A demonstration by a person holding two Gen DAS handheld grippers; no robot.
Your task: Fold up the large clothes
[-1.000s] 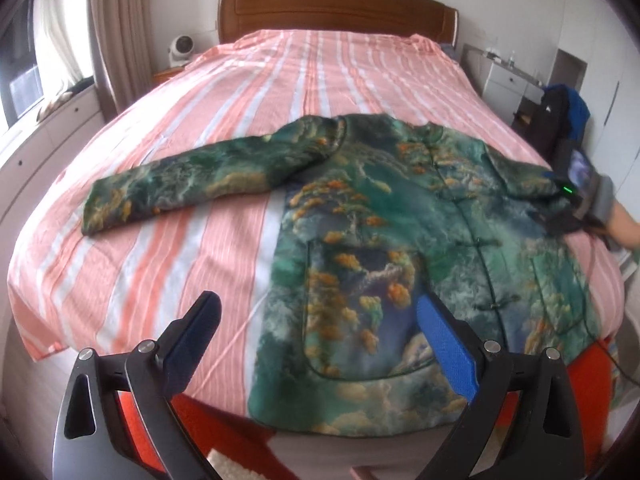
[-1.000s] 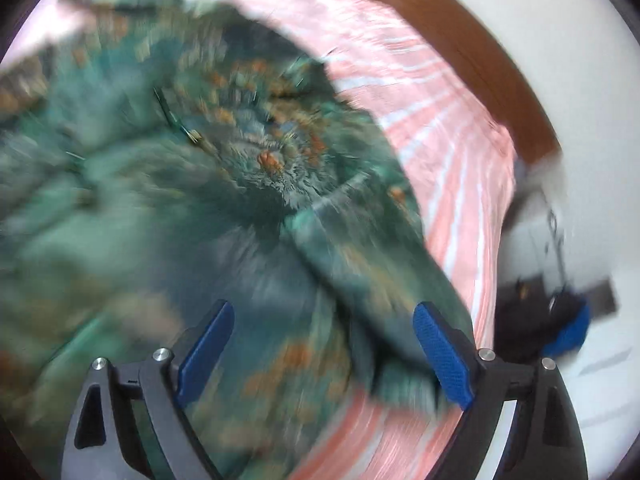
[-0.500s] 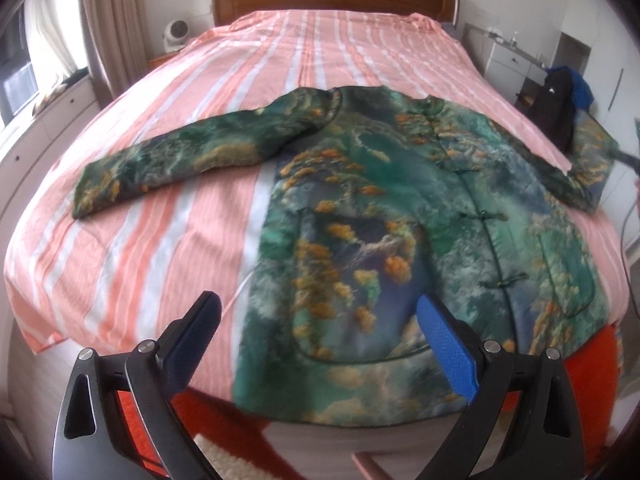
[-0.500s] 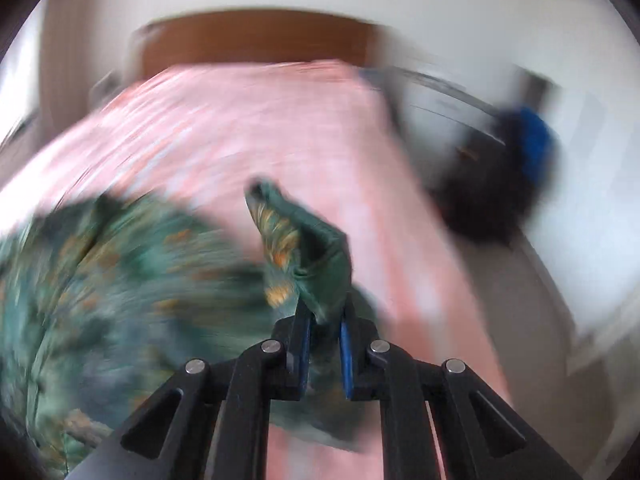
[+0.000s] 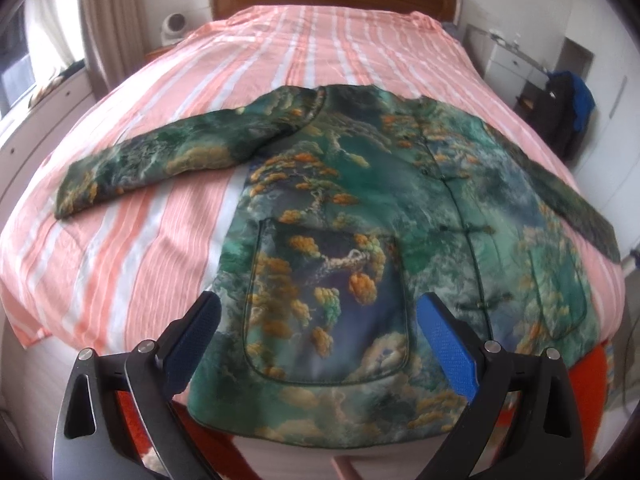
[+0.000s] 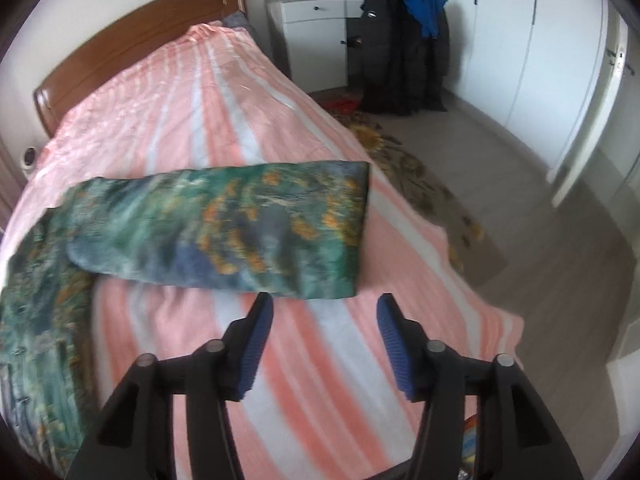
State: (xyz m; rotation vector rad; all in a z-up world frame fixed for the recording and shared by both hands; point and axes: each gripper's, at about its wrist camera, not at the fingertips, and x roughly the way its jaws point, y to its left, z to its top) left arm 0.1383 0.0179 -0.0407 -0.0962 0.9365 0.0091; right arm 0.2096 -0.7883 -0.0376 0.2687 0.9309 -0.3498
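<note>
Now jacket [image 5: 360, 216] flat on bed [image 5: 160, 240]; right tool [image 6: 324, 344] opening, empty.

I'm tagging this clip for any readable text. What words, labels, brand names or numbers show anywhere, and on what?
None can be read.
The dark coat on the chair bears a small white mark, too small and blurred to read.
The patterned jacket and the striped bedspread show only pattern, no lettering.

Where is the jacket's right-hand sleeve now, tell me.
In the right wrist view the sleeve lies flat on the striped bedspread, stretched toward the bed's floor-side edge, just ahead of the empty, opening right gripper.
</note>
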